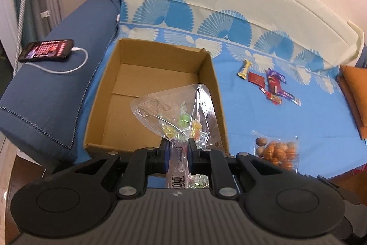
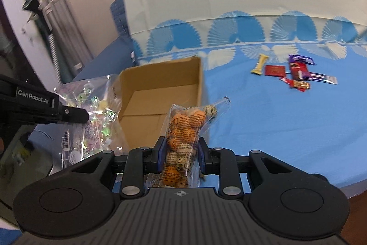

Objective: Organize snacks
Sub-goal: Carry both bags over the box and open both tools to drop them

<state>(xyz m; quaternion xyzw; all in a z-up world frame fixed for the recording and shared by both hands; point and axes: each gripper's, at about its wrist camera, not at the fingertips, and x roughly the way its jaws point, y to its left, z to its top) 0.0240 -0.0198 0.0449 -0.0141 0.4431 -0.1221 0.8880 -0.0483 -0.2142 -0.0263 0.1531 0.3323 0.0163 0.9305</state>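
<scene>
— Cardboard first: where does the box sit?

— My open cardboard box point(image 1: 158, 75) rests on the blue bedsheet point(image 1: 286, 121), against the left side of the bed, just beside a dark blue cushion point(image 1: 57, 88). Its floor looks bare from my left wrist.

— And your left claw?

— My left gripper point(image 1: 178, 148) is pinched on the clear bag of wrapped candies point(image 1: 176, 114), holding it by its lower end, so the bag stands up over the box's near wall. From my right wrist the same bag point(image 2: 91, 114) hangs at the box's left side, with my left gripper point(image 2: 80, 116) reaching in from the edge of the frame.

— Your right claw?

— My right gripper point(image 2: 180, 153) is clamped on the bag of orange nut snacks point(image 2: 185, 130), jaws pressed on both of its sides. The bag points upward just in front of the box's point(image 2: 160, 88) near right corner, lifted off the sheet as far as I can judge. In my left view that bag point(image 1: 276, 148) is blurred, low on the right.

— Anything else on the sheet?

— A cluster of small snacks lies well apart from the box, toward the far right: a yellow candy bar point(image 2: 259, 64), a red packet point(image 2: 275, 70) and a purple chocolate bar point(image 2: 318, 77), among overlapping red wrappers.

— And off the bed?

— A phone point(image 1: 47, 50) with a lit screen lies on the cushion, a white cable point(image 1: 68, 68) plugged into it.
</scene>
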